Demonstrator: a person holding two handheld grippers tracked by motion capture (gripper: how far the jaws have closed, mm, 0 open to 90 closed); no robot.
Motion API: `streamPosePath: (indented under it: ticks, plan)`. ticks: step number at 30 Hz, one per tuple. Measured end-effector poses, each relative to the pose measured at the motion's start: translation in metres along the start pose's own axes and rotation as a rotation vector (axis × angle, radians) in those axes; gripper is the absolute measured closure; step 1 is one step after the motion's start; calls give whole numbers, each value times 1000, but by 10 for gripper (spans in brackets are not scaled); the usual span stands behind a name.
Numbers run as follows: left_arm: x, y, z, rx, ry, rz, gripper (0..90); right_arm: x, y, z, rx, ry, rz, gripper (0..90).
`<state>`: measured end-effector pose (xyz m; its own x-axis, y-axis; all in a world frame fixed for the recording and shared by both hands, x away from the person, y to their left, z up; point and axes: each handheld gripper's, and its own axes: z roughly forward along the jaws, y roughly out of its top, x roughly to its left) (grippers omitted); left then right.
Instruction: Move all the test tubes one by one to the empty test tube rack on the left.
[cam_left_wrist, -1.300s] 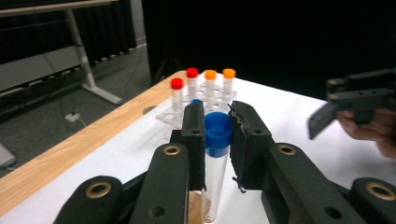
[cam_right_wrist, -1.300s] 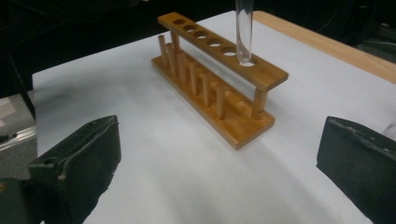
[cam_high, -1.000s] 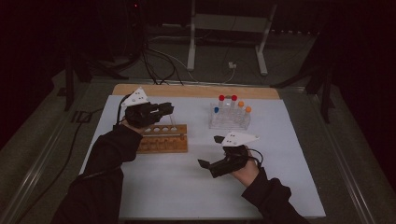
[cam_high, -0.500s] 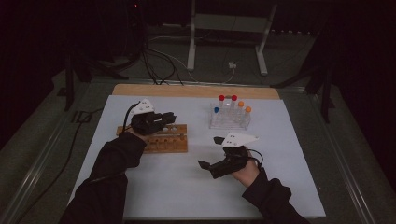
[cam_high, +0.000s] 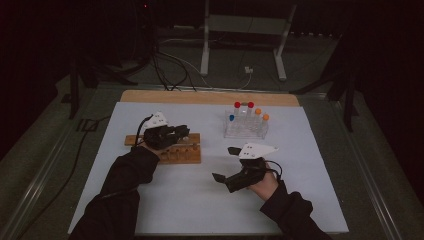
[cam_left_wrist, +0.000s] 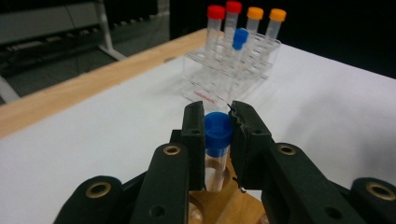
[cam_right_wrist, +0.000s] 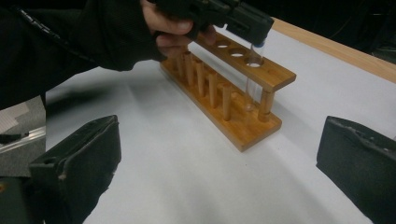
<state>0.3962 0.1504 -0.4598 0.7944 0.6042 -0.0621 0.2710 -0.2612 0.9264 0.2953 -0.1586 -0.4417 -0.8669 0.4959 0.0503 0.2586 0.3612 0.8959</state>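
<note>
Blue-capped clear tube (cam_left_wrist: 217, 140), brown wooden rack (cam_high: 172, 147) (red, orange caps beyond), white mat (cam_high: 200, 200).

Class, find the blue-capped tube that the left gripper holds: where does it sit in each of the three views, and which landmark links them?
High view: hidden under the left gripper, above the wooden rack.
Left gripper view: blue-capped tube at centre, clamped between the black jaws.
Right gripper view: its clear body at upper right, passing through the rack's end hole.
Shared landmark: the wooden rack.
</note>
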Motion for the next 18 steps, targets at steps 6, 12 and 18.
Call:
streamPosePath:
  ticks: [6,12,18]
  plan:
    - [0,-2,2,25,6,5,778,-1,0,0,-2,14,-1,0]
    - [-2,0,2,35,4,13,776,-5,1,0,0,18,-2,0]
    - [-2,1,1,45,-9,16,766,-10,7,-3,5,42,35,0]
